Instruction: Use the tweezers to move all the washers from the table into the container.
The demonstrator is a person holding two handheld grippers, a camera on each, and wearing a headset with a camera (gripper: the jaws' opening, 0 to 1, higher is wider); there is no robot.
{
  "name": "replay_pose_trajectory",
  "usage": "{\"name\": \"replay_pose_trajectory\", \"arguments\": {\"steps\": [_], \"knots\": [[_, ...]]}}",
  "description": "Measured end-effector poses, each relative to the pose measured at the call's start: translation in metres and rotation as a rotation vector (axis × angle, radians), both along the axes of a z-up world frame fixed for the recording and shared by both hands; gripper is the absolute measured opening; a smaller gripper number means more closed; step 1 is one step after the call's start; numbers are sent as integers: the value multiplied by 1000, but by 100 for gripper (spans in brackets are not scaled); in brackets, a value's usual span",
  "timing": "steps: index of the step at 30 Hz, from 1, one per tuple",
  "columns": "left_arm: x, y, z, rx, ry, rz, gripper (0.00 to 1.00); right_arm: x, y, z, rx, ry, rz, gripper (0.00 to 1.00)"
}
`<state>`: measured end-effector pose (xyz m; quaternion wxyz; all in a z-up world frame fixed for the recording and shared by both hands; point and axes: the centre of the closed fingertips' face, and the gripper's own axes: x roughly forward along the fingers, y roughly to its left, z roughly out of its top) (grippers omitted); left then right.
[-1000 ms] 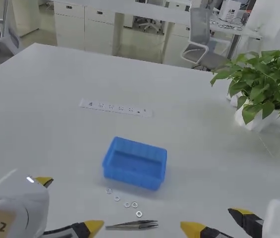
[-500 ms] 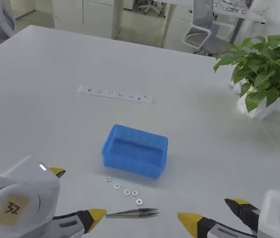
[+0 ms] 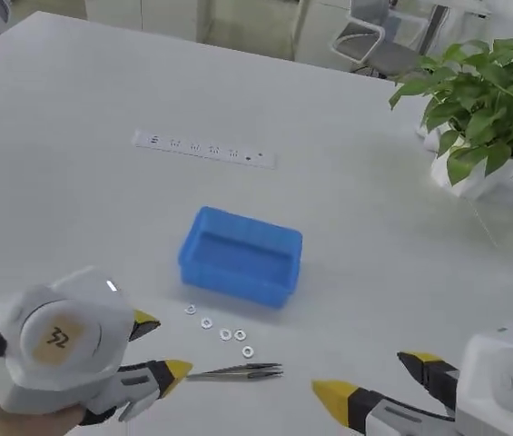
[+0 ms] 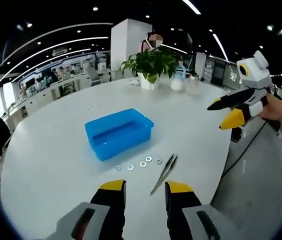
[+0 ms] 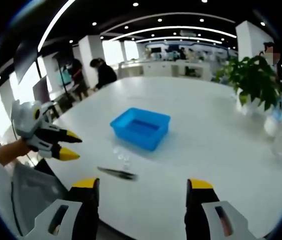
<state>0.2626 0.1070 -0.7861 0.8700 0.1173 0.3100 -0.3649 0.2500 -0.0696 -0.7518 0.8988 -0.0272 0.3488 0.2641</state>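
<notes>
Head view high, 2 gripper views low from either side — container [image 3: 241, 254] in all 3.

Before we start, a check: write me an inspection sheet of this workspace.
Surface: white table.
Job's things: blue bin, looks empty; five washers on the table in front of it; tweezers lying just nearer, not held.
Clutter: power strip beyond the bin.
Grippers: left gripper and right gripper both open, holding nothing, either side of the tweezers.
Cables: dark lead hanging under the right gripper.
Surroundings: plant at the table's right; chair beyond; office with people.
</notes>
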Motion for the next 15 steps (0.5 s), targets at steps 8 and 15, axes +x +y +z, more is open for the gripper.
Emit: {"name": "replay_pose_trajectory", "arguments": {"steps": [8,15], "knots": [[-1,-14,-34,92,4,-160,20,-4,7,-4,-6,17,22,68],[-2,-18,-60,159,27,-235,13,-5,11,-5,-5,24,36,68]]}}
